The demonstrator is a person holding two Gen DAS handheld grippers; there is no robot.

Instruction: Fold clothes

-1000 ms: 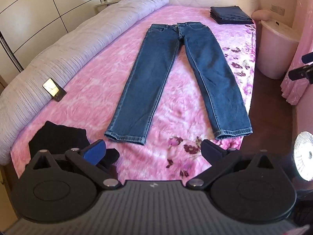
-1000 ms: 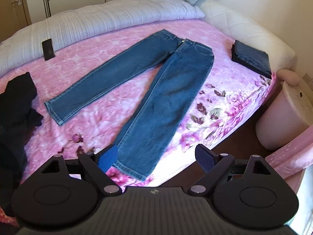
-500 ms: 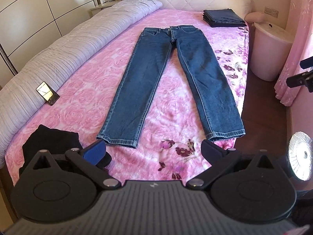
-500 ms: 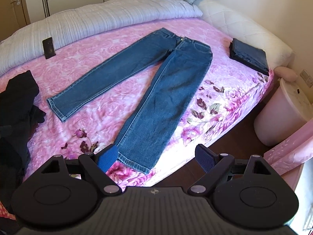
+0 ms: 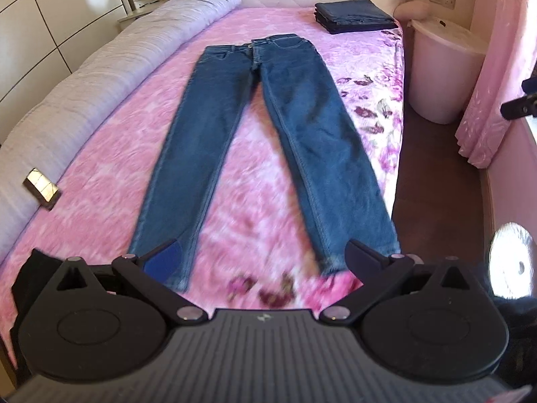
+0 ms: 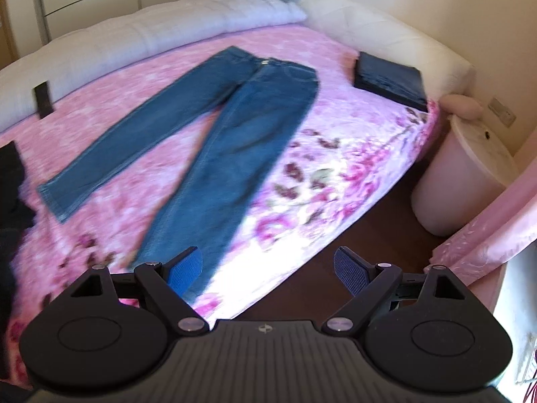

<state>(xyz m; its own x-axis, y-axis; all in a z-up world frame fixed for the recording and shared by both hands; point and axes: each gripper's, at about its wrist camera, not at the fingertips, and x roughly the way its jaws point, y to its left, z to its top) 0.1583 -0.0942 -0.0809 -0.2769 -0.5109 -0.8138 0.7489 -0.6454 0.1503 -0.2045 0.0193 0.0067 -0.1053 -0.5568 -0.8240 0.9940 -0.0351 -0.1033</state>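
Observation:
A pair of blue jeans (image 5: 268, 124) lies flat on the pink bedspread (image 5: 100, 174), legs spread, waistband at the far end. My left gripper (image 5: 261, 257) is open and empty, just above the leg hems, its left finger over the left hem. In the right wrist view the jeans (image 6: 228, 141) run diagonally. My right gripper (image 6: 268, 267) is open and empty over the bed's near edge, its left finger above the nearer leg's hem.
A stack of folded dark jeans (image 5: 355, 15) sits at the far end by the headboard. A phone (image 5: 42, 188) lies on the grey duvet (image 5: 100, 67). Black clothing (image 6: 10, 194) is bunched at the near left. A pink bin (image 6: 466, 181) stands on the floor beside the bed.
Both grippers have moved forward and lower toward the leg hems; the hems now sit right at the fingers. Both stay open.

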